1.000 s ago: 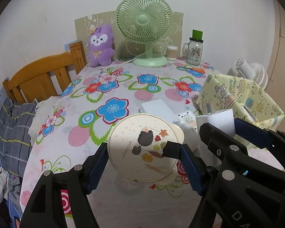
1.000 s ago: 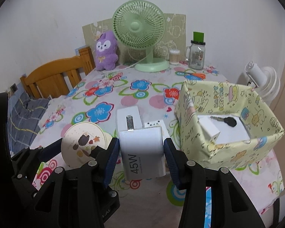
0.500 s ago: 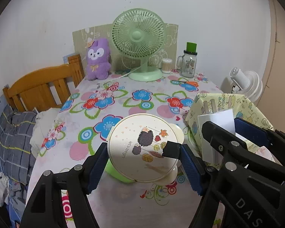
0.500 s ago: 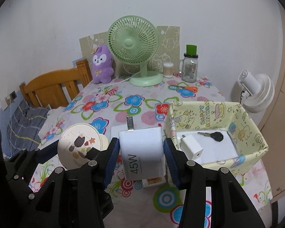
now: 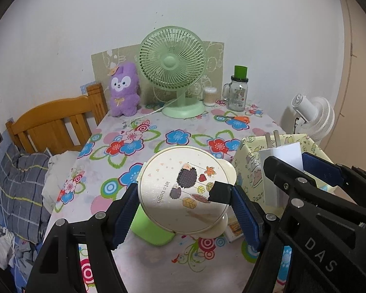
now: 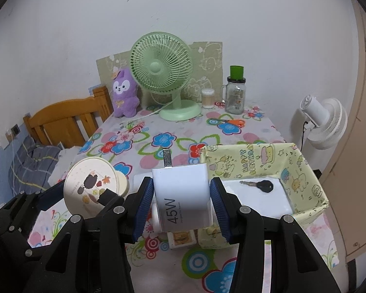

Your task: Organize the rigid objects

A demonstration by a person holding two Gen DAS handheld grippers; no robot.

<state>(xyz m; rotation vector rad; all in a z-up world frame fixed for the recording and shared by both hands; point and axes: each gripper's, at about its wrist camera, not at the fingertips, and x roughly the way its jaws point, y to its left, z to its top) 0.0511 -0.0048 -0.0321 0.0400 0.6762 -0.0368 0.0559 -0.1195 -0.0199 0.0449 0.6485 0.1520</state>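
Observation:
My left gripper [image 5: 183,210] is shut on a round cream box with a hedgehog picture [image 5: 183,188] and holds it above the flowered table; the box also shows in the right wrist view [image 6: 90,188]. My right gripper [image 6: 180,207] is shut on a white 45W charger [image 6: 183,195] with its prongs up, held beside the left wall of a yellow patterned box [image 6: 246,161]. The charger also shows in the left wrist view [image 5: 280,156]. A black key [image 6: 261,185] lies on white paper inside the yellow box.
A green object [image 5: 153,234] and a small card box [image 6: 183,239] lie on the table under the grippers. A green fan [image 6: 163,73], purple plush [image 6: 124,92], glass jar [image 6: 235,95] and orange scissors [image 6: 231,122] stand at the back. A wooden chair [image 5: 56,122] is left, a white fan [image 6: 324,122] right.
Both grippers have lifted and drawn back from the table with their objects still held. The table and yellow box look lower and farther, and a green object under the left gripper has come into view.

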